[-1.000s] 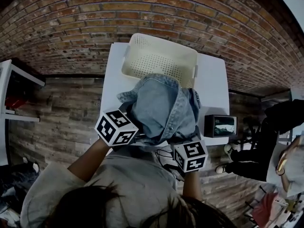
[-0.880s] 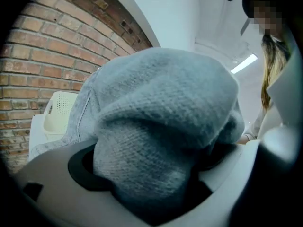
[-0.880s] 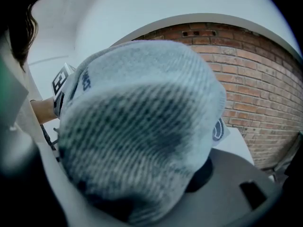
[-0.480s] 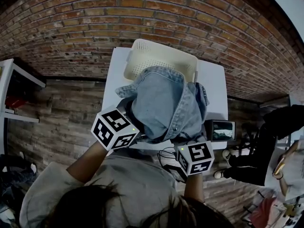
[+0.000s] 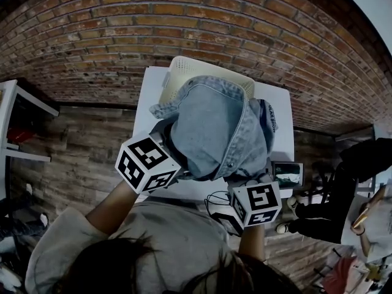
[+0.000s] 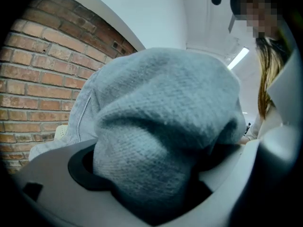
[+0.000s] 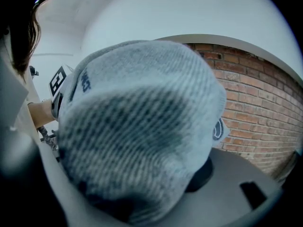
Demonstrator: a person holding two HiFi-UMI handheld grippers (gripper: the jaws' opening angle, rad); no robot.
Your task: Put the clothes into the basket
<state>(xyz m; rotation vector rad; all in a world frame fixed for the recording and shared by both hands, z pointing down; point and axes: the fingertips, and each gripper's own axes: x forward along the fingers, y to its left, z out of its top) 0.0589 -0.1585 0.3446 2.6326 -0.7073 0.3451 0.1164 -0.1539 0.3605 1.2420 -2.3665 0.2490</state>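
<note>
A light-blue denim garment (image 5: 214,127) hangs bunched between both grippers above the white table (image 5: 146,106). Its far part covers most of the cream perforated basket (image 5: 184,71) at the table's back. My left gripper (image 5: 173,157) is shut on the garment's near left edge; in the left gripper view the cloth (image 6: 161,141) fills the jaws of the left gripper (image 6: 151,188). My right gripper (image 5: 244,179) is shut on the near right edge. In the right gripper view the fabric (image 7: 137,126) hides most of the jaws of the right gripper (image 7: 128,178).
A brick wall (image 5: 92,35) rises behind the table. A small screen (image 5: 288,173) sits at the table's right, with cables (image 5: 214,202) below the front edge. A white shelf (image 5: 12,121) stands at left, and a person in dark clothes (image 5: 361,158) at far right.
Both grippers have carried the denim garment away from me toward the basket. It now covers far more of the basket than before.
</note>
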